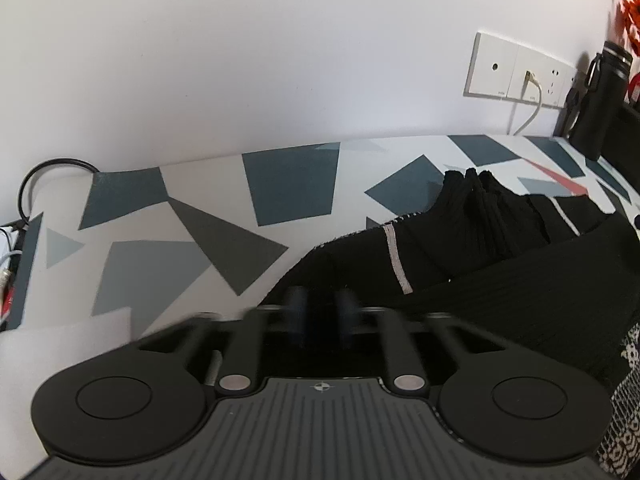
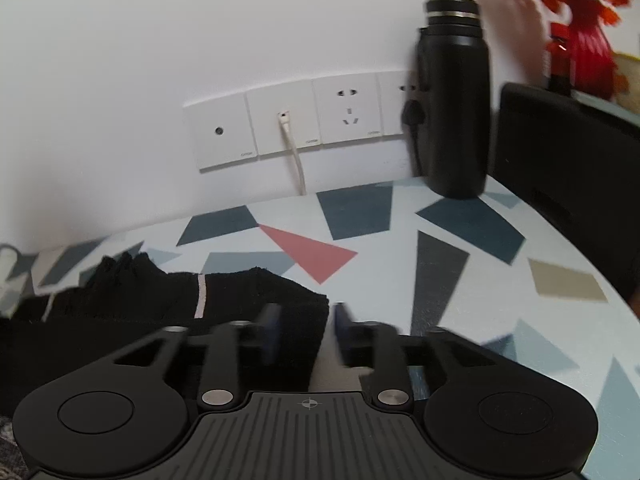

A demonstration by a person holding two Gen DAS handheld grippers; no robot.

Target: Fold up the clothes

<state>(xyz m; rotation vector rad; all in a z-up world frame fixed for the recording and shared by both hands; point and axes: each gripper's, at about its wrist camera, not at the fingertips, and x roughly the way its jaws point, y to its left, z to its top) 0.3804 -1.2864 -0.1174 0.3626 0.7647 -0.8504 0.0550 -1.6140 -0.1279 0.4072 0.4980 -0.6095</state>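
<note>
Black knit is pretty much the whole story here: one dark ribbed garment (image 1: 500,280) with thin pale stripes lies bunched on the table (image 1: 168,216), which has a light top covered in grey, blue and one red geometric patch. The left gripper (image 1: 322,312) sits low right at the near-left edge of that garment, its two blue-padded fingers (image 1: 297,312) only a narrow gap apart with black fabric showing in and behind the gap; the fingers are blurred, so I honestly can't tell if it's pinching the cloth or just sitting over it. Most of the garment piles up ahead and to the right of that claw. In the right wrist view, the right gripper (image 2: 306,328) is clearly spread wider, and the garment's corner edge (image 2: 312,320) runs through the gap: the left finger (image 2: 272,328) is in front of the black cloth, the right one over bare table. It isn't clamped on anything that I can see. From that claw the garment stretches off to the left. Counting stuff: one garment, two grippers, one black insulated bottle (image 2: 454,100) standing far ahead and a bit right of the right claw against the wall, one row of white wall sockets (image 2: 300,124) with one white cable (image 2: 296,160) plugged in and one black plug (image 2: 412,114) beside the bottle.
</note>
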